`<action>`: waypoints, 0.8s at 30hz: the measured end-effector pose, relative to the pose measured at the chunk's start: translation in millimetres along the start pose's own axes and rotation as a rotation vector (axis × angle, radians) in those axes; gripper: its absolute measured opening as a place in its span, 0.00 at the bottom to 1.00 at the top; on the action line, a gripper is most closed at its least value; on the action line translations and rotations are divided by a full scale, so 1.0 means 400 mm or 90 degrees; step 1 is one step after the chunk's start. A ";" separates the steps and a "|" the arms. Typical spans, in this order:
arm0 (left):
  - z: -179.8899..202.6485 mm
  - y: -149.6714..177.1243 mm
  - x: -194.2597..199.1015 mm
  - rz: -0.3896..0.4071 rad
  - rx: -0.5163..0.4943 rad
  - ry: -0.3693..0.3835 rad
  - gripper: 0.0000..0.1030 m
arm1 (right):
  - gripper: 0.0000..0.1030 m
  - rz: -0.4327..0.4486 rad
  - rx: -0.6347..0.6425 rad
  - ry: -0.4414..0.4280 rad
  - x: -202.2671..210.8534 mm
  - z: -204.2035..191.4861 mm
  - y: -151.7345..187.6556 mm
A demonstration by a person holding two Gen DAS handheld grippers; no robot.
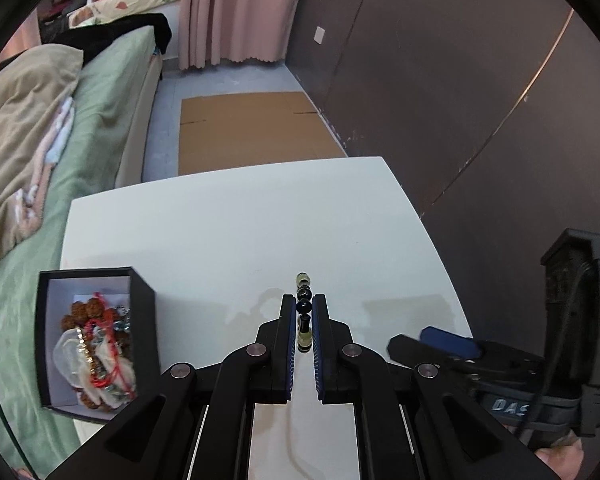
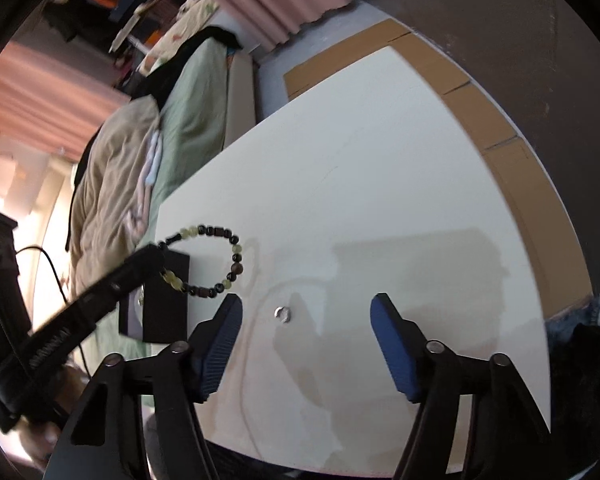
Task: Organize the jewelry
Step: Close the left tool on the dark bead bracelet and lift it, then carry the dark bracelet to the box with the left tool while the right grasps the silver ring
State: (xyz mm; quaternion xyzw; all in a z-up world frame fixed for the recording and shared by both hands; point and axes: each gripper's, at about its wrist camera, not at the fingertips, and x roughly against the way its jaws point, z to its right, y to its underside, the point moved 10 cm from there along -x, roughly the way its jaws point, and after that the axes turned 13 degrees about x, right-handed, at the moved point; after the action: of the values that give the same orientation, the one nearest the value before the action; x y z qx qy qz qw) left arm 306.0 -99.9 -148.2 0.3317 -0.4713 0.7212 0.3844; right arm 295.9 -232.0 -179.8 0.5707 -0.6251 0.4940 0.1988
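Now, your white table (image 1: 228, 224) carries an open black box (image 1: 96, 340) at its left edge, already heaped with bracelets and red cord, and one small silver ring (image 2: 283, 313) lying alone on the bare top. A green bed (image 1: 112, 120) runs beside the table. Your left gripper (image 1: 303, 312) tilts steeply down, jaws clamped on a beaded bracelet (image 2: 208, 260) that hangs clear of the table. Your right gripper (image 2: 306, 312) also points down, fingers apart around the ring, not touching it.
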 end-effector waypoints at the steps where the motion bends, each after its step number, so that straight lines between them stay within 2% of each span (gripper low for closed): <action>1: -0.007 0.000 0.008 0.002 0.003 0.002 0.07 | 0.54 -0.006 0.009 -0.003 -0.007 -0.011 0.004; 4: -0.028 -0.002 0.024 0.007 0.007 0.003 0.07 | 0.41 -0.029 0.029 -0.002 -0.033 -0.035 0.014; 6: -0.044 -0.002 0.037 0.010 0.012 0.005 0.07 | 0.37 -0.039 0.039 0.004 -0.045 -0.046 0.019; 12: -0.086 -0.002 0.079 0.022 0.025 0.016 0.07 | 0.33 -0.061 0.063 0.038 -0.073 -0.070 0.023; 16: -0.114 -0.008 0.111 0.032 0.031 0.023 0.07 | 0.26 -0.087 0.080 0.073 -0.104 -0.082 0.036; 24: -0.190 -0.008 0.182 0.055 0.050 0.035 0.07 | 0.25 -0.112 0.096 0.139 -0.135 -0.076 0.046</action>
State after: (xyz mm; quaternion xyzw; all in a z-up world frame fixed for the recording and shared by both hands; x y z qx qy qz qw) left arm 264.9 -10.5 -111.2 0.3061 -0.4458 0.7639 0.3521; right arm 284.3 -181.1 -217.6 0.5792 -0.5085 0.5795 0.2646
